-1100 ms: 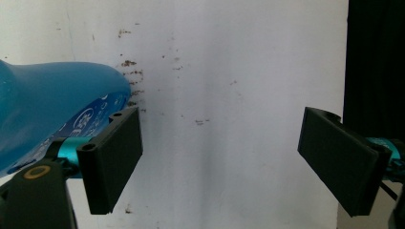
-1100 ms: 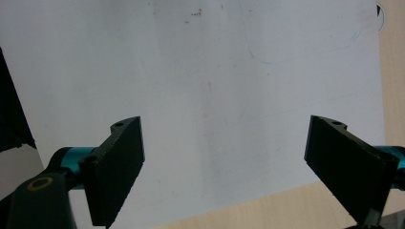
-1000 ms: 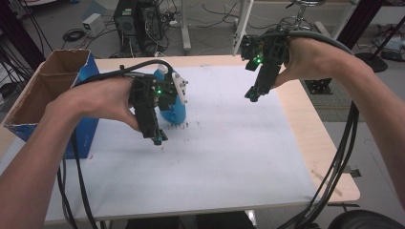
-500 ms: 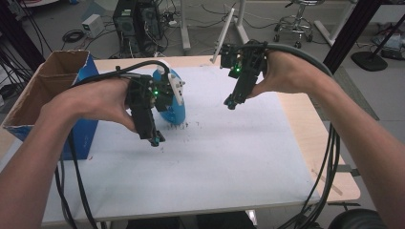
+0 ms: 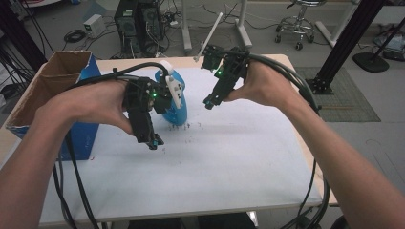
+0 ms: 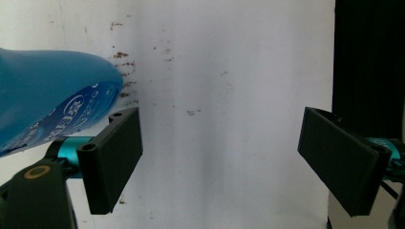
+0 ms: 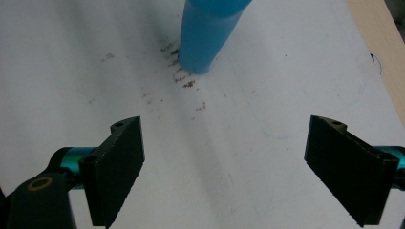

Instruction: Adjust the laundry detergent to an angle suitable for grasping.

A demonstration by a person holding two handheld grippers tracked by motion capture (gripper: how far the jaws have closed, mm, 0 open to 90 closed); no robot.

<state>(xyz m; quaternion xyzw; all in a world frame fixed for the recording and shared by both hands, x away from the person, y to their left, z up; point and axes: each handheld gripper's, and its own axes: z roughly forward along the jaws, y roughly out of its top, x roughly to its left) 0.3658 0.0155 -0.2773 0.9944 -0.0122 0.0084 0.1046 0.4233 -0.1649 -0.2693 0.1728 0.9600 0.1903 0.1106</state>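
1. Blue plastic spray bottle with a white trigger (image 5: pixel 173 98) stands upright on the white-covered table (image 5: pixel 239 157), ringed by brown crumbs (image 7: pixel 184 78).
2. My left gripper (image 5: pixel 152 141) hovers just beside it, fingers spread wide, holding nothing.
3. My right gripper (image 5: pixel 208 102) is near its other side, fingers spread too; guessing I'm lining up a grab.

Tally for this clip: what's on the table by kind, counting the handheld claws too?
Blue spray bottle: 1
Cardboard box with blue side, at the table's left edge: 1
White mat covering the table: 1
Handheld claws: 2, left claw and right claw, both open and holding nothing
Total: 5
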